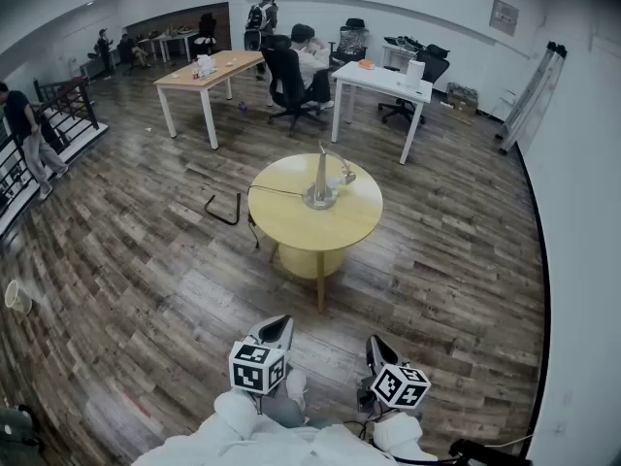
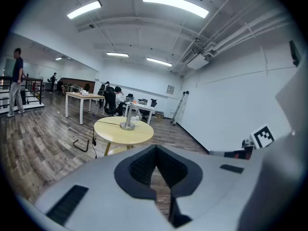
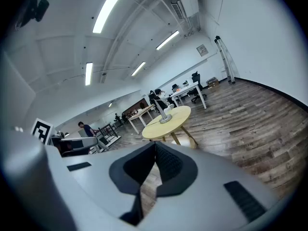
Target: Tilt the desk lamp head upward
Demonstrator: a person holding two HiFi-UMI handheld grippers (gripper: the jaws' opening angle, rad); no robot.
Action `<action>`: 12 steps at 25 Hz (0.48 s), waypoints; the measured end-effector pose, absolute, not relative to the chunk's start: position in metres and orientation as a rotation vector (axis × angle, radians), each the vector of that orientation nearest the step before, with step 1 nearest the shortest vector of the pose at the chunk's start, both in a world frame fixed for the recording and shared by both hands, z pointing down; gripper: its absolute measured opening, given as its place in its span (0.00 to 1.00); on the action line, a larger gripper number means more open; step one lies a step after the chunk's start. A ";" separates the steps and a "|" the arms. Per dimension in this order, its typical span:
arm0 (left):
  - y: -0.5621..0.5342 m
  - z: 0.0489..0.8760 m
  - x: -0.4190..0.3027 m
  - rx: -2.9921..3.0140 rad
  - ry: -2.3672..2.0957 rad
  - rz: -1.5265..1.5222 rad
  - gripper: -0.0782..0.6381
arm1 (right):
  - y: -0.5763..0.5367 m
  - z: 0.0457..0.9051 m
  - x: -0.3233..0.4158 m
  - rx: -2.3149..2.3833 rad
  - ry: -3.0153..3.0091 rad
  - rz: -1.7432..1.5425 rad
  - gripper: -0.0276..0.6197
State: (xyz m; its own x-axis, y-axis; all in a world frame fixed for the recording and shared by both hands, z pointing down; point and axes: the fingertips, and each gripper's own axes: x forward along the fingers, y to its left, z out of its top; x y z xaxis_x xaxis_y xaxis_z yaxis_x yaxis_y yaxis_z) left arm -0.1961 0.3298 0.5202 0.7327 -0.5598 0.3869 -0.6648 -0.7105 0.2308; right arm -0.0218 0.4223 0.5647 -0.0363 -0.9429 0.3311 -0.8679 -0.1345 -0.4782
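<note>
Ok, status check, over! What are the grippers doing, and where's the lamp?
Left gripper and right gripper both shut, empty, far from the lamp. Silver desk lamp untouched on the round yellow table. Only wood-plank floor between.

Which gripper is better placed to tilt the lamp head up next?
Right, but only marginally. The left gripper and the right gripper are both shut, empty and far short of the round table. On the desk lamp, the lamp head juts toward the right gripper's side.

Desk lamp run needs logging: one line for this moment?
phase: pre-contact; left gripper: shut, empty; right gripper: shut, empty; desk lamp: untouched on round table
</note>
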 end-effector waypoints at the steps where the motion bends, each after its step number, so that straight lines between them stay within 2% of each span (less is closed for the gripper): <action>1: 0.327 0.520 -0.193 2.582 -0.941 0.413 0.11 | 0.419 0.565 -0.021 -2.081 1.974 -0.905 0.06; 12: 0.269 0.526 -0.152 2.590 -0.899 0.431 0.11 | 0.344 0.561 -0.001 -2.025 1.995 -0.875 0.06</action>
State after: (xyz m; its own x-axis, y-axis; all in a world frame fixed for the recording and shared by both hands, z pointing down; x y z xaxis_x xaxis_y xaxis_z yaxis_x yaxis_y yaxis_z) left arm -0.1518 0.2689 0.5258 0.7506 -0.5289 0.3962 -0.6402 -0.7306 0.2375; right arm -0.0008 0.3439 0.5612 -0.0656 -0.9560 0.2859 -0.8580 -0.0923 -0.5054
